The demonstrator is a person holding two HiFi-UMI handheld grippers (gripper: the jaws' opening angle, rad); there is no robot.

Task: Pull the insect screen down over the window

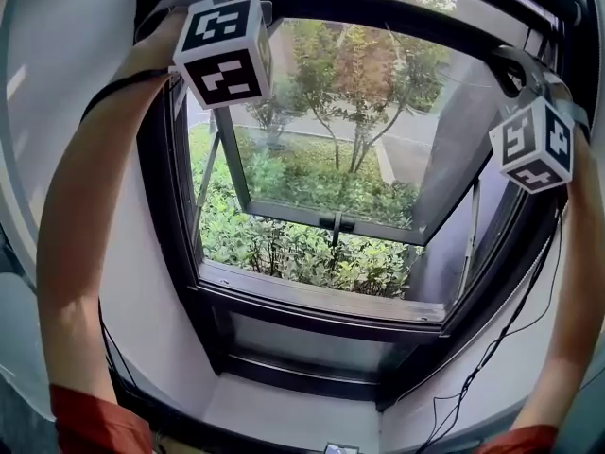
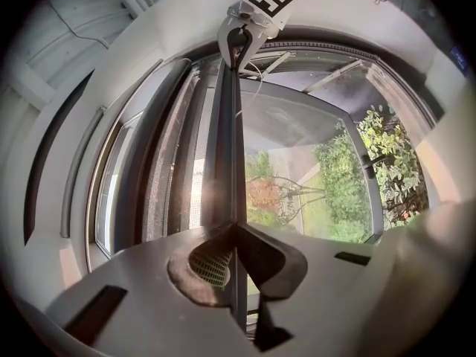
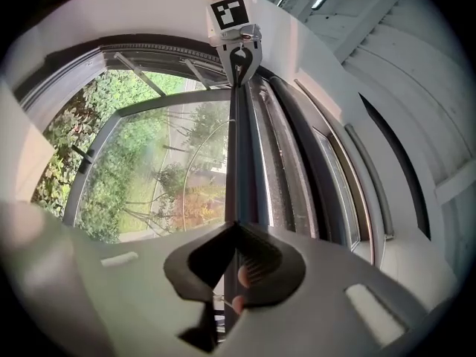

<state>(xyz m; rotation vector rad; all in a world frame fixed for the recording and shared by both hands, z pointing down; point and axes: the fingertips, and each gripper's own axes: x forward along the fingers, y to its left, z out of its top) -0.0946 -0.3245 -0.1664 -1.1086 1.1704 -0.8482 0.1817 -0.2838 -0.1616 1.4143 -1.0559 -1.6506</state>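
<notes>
Counts: two grippers, one screen bar, one glass sash. The left gripper [image 2: 236, 233] and the right gripper [image 3: 236, 233] each had its jaws clamped on the slim dark metal pull bar [image 2: 227, 155] of the insect screen. We noted the pull bar high at the top of the window opening, its long axis level, spanning sideways from one gripper to the other. Below it the dark-framed glass sash [image 1: 331, 140] tilted outward over green shrubs [image 1: 302, 249]. A pale sill [image 1: 284, 410] and pale walls enclosed the recess.
</notes>
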